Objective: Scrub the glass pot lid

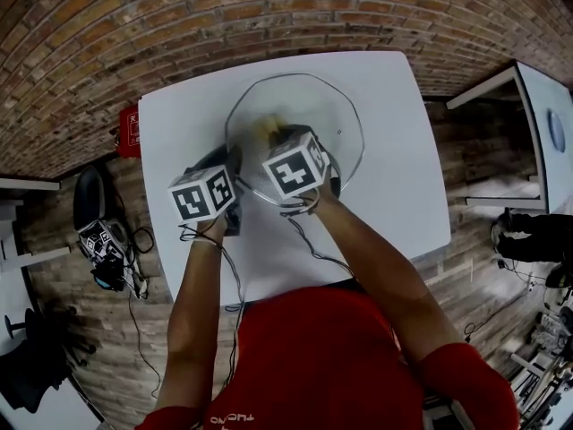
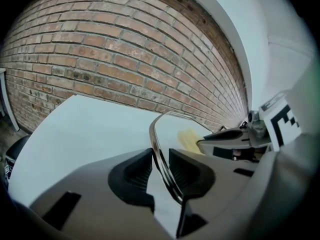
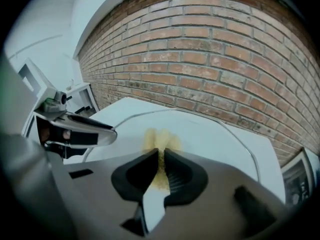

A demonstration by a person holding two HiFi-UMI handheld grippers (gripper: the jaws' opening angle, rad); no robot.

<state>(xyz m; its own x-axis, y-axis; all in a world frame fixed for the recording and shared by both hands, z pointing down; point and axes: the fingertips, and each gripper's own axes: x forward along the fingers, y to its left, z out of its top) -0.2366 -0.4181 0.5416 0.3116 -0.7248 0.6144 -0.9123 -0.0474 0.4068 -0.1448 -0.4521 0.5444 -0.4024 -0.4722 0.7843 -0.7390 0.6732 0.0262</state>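
Observation:
The glass pot lid [image 1: 345, 124] with its metal rim lies on the white table [image 1: 394, 195]. My left gripper [image 1: 228, 173] is at the lid's near left edge. In the left gripper view the gripper [image 2: 160, 166] is shut on the lid's rim [image 2: 155, 139], which runs between the black pads. My right gripper [image 1: 279, 141] is over the lid, shut on a yellow sponge [image 1: 267, 129]. In the right gripper view the sponge [image 3: 160, 140] sticks out past the gripper [image 3: 161, 166] onto the glass [image 3: 215, 134]. Each gripper shows in the other's view: the left gripper [image 3: 75, 129] and the right gripper [image 2: 225, 136].
A red object [image 1: 130, 131] sits off the table's left edge. A second white table [image 1: 546, 133] stands to the right. Dark equipment and cables [image 1: 103, 240] lie on the brick floor at left. A brick wall [image 3: 210, 59] is beyond the table.

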